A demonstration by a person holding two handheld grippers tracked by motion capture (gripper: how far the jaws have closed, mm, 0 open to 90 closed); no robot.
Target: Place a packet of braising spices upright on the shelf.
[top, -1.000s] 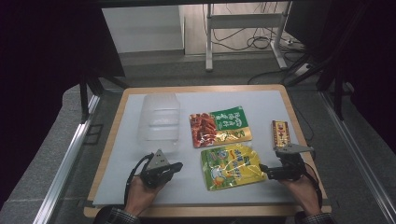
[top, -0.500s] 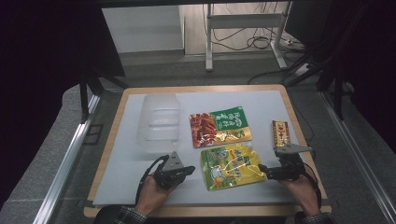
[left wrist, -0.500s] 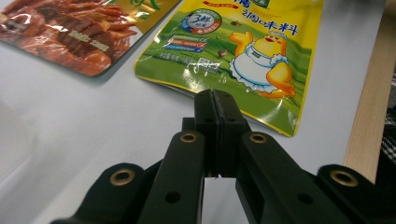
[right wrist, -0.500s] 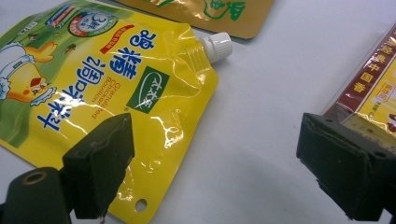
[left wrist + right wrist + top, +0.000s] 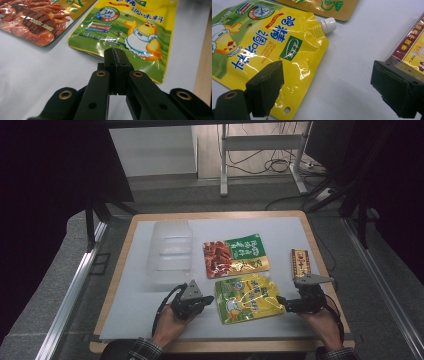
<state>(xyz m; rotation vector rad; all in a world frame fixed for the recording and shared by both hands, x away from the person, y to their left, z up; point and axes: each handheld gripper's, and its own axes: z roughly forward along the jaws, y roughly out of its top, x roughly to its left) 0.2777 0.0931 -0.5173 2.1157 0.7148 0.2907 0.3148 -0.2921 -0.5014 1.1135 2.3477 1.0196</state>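
Three food packs on the worktop (image 5: 150, 320): one yellow spouted seasoning pouch (image 5: 248, 297), one red-green snack pouch (image 5: 235, 255), one slim red-gold packet (image 5: 300, 262) — plus one clear plastic tray (image 5: 170, 252). Yellow pouch lies flat between both grippers. Left gripper (image 5: 206, 301) closed, empty; right gripper (image 5: 280, 302) open, straddling the pouch corner. White mat, wood-edged worktop; grey floor, cables behind.

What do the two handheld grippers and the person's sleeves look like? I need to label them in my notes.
Both the left gripper and the right gripper are black, with brass-coloured rivets on the jaw arms, a grey three-cornered plate on top and a trailing black cable. The sleeves are dark plaid.
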